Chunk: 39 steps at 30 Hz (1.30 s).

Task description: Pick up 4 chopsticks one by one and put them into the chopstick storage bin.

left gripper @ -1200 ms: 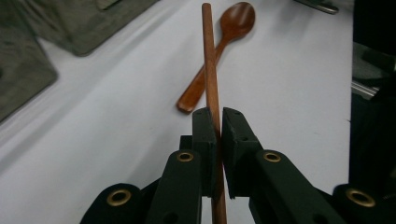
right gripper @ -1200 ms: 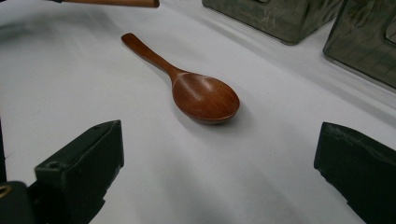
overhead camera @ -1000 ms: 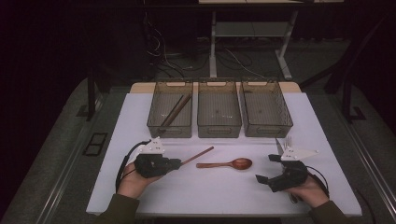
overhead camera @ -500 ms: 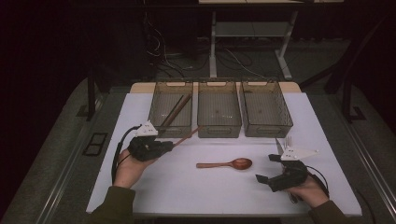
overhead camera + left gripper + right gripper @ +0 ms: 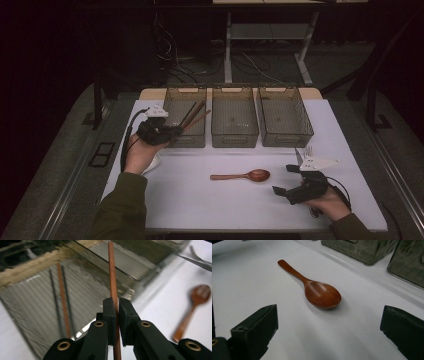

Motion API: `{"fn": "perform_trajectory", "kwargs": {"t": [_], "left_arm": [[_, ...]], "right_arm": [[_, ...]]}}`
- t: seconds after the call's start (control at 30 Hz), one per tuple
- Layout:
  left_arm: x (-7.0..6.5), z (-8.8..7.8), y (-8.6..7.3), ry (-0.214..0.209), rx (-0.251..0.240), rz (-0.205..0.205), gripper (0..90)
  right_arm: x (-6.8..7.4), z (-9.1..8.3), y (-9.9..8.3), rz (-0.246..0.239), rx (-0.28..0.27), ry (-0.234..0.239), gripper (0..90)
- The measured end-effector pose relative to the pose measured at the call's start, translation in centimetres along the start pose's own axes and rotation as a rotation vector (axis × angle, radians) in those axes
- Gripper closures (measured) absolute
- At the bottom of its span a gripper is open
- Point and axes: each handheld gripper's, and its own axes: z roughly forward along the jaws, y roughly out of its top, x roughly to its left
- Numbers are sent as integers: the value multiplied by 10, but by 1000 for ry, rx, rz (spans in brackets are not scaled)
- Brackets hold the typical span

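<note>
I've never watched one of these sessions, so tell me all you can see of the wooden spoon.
The wooden spoon looks like reddish-brown, smooth, glossy wood, with an oval bowl and a slim, flat handle. It lies flat, bowl up, alone on the white table, in front of the middle bin. Nothing touches it; the right gripper is open, near its bowl end.

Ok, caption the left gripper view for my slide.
Left gripper clamps a brown chopstick above the bin holding other chopsticks.

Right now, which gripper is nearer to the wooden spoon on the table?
Right. The right gripper rests open just right of the wooden spoon. The left gripper is farther off, holding a chopstick at the left bin.
</note>
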Motion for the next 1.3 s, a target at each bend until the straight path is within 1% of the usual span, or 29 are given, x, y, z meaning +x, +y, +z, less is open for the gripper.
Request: {"fn": "perform_trajectory", "kwargs": {"t": [0.07, 0.1, 0.2, 0.27, 0.3, 0.33, 0.4, 0.47, 0.5, 0.53, 0.7, 0.77, 0.83, 0.9, 0.93, 1.0, 1.07, 1.13, 1.2, 1.3], "left_arm": [[9, 5, 5, 22, -1, -21, 833], [15, 8, 8, 35, 7, -25, 832], [25, 16, 14, 63, 18, -55, 832], [32, 24, 18, 82, 13, -88, 832], [35, 27, 21, 86, 14, -95, 832], [37, 31, 23, 97, 19, -103, 832], [42, 39, 29, 112, 24, -115, 832], [47, 47, 34, 133, 27, -130, 832], [50, 51, 36, 139, 24, -145, 832], [52, 55, 38, 142, 19, -158, 832], [62, 70, 44, 179, 22, -193, 832], [65, 76, 45, 187, 32, -213, 832], [67, 82, 45, 194, 46, -219, 831], [67, 85, 46, 199, 43, -231, 831], [68, 87, 46, 193, 40, -235, 831], [69, 91, 44, 199, 51, -245, 830], [70, 94, 42, 192, 56, -250, 823], [69, 95, 41, 196, 57, -246, 765], [68, 96, 41, 195, 60, -238, 734], [67, 95, 42, 174, 47, -241, 689]], "right_arm": [[-1, 0, 0, 1, 0, 1, 14], [-1, 0, 0, 3, 1, 2, 13], [-1, 0, 0, -1, 5, 4, 13], [0, -1, 0, -8, 3, 2, 13], [0, -1, 0, -6, 1, 2, 13], [1, -1, 0, 0, -3, -1, 13], [-1, -1, 0, -9, 1, 2, 13], [0, 0, 0, -5, 3, 3, 14], [0, 0, 0, -5, 3, 4, 13], [0, 0, 0, -4, 3, 5, 14], [0, 0, 1, -8, -2, 11, 14], [1, -1, 1, -7, -3, 12, 13], [1, -1, 1, -5, -6, 13, 13], [1, -2, 1, -4, -8, 14, 13], [1, -2, 1, -3, -10, 13, 13], [1, -2, 1, -7, -8, 16, 14], [2, -2, 1, -4, -8, 19, 14], [1, -2, 1, -3, -11, 20, 13], [1, -2, 1, -3, -11, 20, 13], [1, -1, 1, -1, -9, 17, 13]]}}
